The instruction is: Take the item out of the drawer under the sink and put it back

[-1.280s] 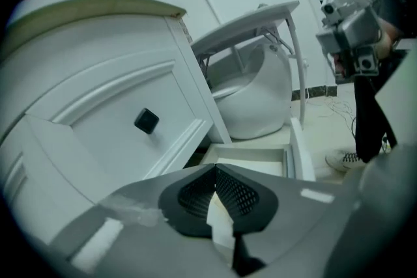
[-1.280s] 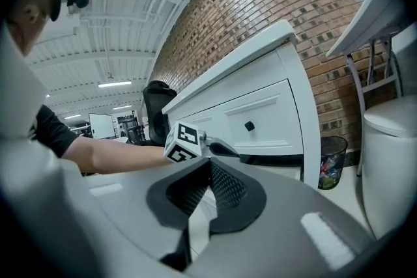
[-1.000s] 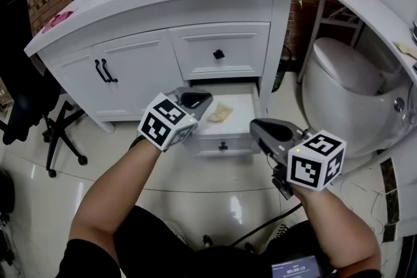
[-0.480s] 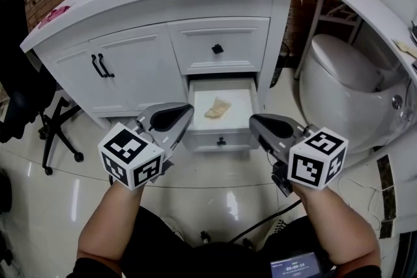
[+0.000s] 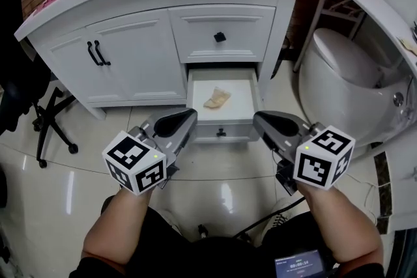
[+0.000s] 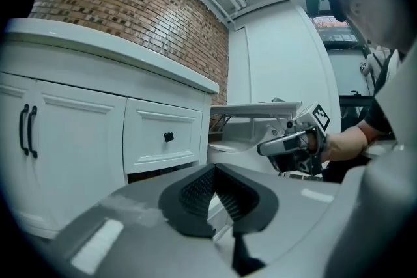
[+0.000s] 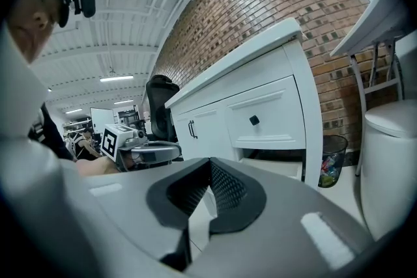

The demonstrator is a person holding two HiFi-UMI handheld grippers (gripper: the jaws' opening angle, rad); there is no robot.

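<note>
The bottom drawer (image 5: 242, 103) of the white sink cabinet stands pulled open. A crumpled tan item (image 5: 217, 98) lies inside it, near the middle. My left gripper (image 5: 188, 118) hovers just in front of the drawer's left corner, shut and holding nothing. My right gripper (image 5: 262, 119) hovers off the drawer's right corner, also shut and holding nothing. In the left gripper view the pads (image 6: 197, 192) meet at their tips, and the right gripper (image 6: 287, 145) shows beyond them. In the right gripper view the pads (image 7: 225, 190) are closed together too.
Above the open drawer is a closed drawer (image 5: 220, 32) with a black knob, and left of it are two cabinet doors (image 5: 124, 55). A white toilet (image 5: 348, 81) stands at the right and a black chair (image 5: 45, 107) at the left. A bin (image 7: 332, 169) sits beside the cabinet.
My left gripper has drawn back from over the drawer toward me and lower. The right gripper has barely moved. The drawer stays open with the tan item inside.
</note>
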